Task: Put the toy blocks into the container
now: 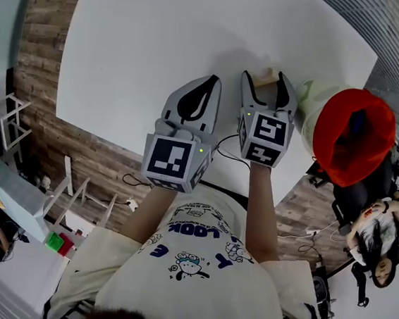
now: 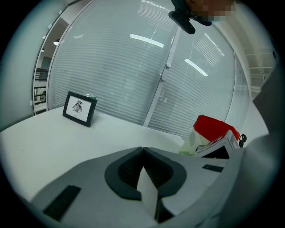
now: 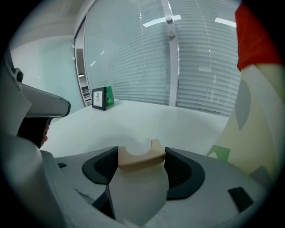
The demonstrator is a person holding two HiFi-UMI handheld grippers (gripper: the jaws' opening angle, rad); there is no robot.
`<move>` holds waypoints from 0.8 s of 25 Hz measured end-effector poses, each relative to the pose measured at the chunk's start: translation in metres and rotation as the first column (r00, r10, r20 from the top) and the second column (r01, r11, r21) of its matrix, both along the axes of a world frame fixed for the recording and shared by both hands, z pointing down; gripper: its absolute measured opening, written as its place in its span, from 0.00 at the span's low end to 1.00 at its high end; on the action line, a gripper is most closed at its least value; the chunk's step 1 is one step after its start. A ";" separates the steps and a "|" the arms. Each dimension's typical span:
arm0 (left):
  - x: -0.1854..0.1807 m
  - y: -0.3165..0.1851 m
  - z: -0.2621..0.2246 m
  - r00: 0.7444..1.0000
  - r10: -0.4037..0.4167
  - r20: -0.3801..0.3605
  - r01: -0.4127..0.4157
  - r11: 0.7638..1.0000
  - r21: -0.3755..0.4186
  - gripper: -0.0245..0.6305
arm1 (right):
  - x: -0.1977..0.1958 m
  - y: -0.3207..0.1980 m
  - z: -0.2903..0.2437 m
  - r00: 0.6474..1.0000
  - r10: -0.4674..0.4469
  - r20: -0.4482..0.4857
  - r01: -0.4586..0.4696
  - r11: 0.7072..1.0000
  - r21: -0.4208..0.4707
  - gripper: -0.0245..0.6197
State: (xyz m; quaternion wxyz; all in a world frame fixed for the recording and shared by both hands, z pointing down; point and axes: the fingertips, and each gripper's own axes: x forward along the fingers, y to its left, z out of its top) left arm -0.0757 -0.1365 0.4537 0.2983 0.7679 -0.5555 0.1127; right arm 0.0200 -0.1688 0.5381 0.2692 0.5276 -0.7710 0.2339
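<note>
The right claw (image 3: 141, 154) is clamped on a wooden arch block (image 3: 142, 163) over the desk (image 3: 133, 120). The container (image 3: 260, 133) stands just to its right. The left claw (image 2: 143, 156), alongside, is closed and empty. This looks like the carrying step. Next it likely needs to lift over the red rim and release.

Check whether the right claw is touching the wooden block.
Touching. The right gripper view shows the right claw clamping both ends of the wooden block.

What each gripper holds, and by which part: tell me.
The right gripper grips the wooden arch block by its two ends, between its fingers. The left gripper is shut on nothing.
</note>
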 end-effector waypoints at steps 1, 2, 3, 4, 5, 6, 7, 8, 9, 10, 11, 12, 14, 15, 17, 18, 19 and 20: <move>0.000 0.000 -0.001 1.000 0.000 0.000 0.000 1.000 0.002 0.08 | 0.000 0.000 -0.002 1.000 -0.001 0.000 0.001 1.000 0.009 0.53; 0.000 0.001 -0.002 1.000 0.000 0.001 0.000 1.000 0.005 0.08 | 0.000 0.001 -0.005 1.000 -0.003 0.001 0.003 1.000 0.018 0.53; 0.000 0.001 -0.003 1.000 0.000 0.001 0.000 1.000 0.007 0.08 | 0.000 0.001 -0.008 1.000 -0.004 0.005 0.004 1.000 0.025 0.53; 0.000 0.001 -0.003 1.000 0.000 0.001 0.000 1.000 0.009 0.08 | -0.002 0.001 -0.011 1.000 -0.005 0.012 0.004 1.000 0.031 0.53; 0.000 0.000 -0.004 1.000 -0.001 0.000 0.001 1.000 0.012 0.08 | -0.004 0.001 -0.015 1.000 -0.005 0.022 0.004 0.999 0.035 0.53; -0.001 0.000 -0.005 1.000 -0.001 0.000 0.001 1.000 0.014 0.08 | -0.006 0.000 -0.018 0.999 -0.005 0.033 0.003 0.999 0.039 0.53; -0.001 -0.001 -0.006 1.000 0.000 -0.001 0.000 1.000 0.018 0.08 | -0.009 0.000 -0.022 0.999 -0.005 0.043 0.003 0.999 0.044 0.53; 0.000 0.000 -0.008 1.000 0.001 -0.002 -0.001 1.000 0.023 0.08 | -0.011 0.001 -0.026 0.999 -0.007 0.052 0.004 0.999 0.051 0.53; 0.000 0.000 -0.010 1.000 0.003 -0.004 -0.003 1.000 0.029 0.08 | -0.013 0.002 -0.030 0.998 -0.010 0.059 0.006 0.998 0.058 0.53; 0.001 0.001 -0.013 1.000 0.005 -0.004 -0.005 0.999 0.036 0.08 | -0.015 0.003 -0.034 0.998 -0.013 0.062 0.009 0.998 0.067 0.53; 0.002 0.002 -0.016 1.000 0.008 -0.005 -0.008 0.999 0.044 0.08 | -0.016 0.004 -0.039 0.998 -0.016 0.064 0.011 0.997 0.076 0.53; 0.003 0.003 -0.018 1.000 0.011 -0.005 -0.011 0.999 0.051 0.08 | -0.017 0.005 -0.043 0.998 -0.017 0.067 0.012 0.996 0.085 0.53; 0.004 0.004 -0.022 1.000 0.015 -0.006 -0.015 0.998 0.062 0.08 | -0.018 0.008 -0.050 0.997 -0.018 0.073 0.011 0.995 0.097 0.53; 0.004 0.005 -0.025 1.000 0.017 -0.005 -0.017 0.998 0.066 0.08 | -0.018 0.010 -0.054 0.997 -0.019 0.076 0.012 0.995 0.102 0.53; 0.005 0.009 -0.031 1.000 0.020 -0.003 -0.020 0.997 0.075 0.08 | -0.018 0.015 -0.065 0.996 -0.022 0.085 0.012 0.993 0.117 0.53; 0.006 0.010 -0.034 1.000 0.022 -0.003 -0.021 0.996 0.081 0.08 | -0.018 0.017 -0.071 0.996 -0.023 0.089 0.012 0.992 0.129 0.53; 0.007 0.011 -0.037 1.000 0.024 -0.003 -0.023 0.996 0.089 0.08 | -0.017 0.018 -0.077 0.995 -0.023 0.093 0.010 0.990 0.143 0.53; 0.008 0.011 -0.040 1.000 0.027 -0.004 -0.026 0.995 0.098 0.08 | -0.017 0.019 -0.083 0.995 -0.024 0.095 0.008 0.987 0.158 0.53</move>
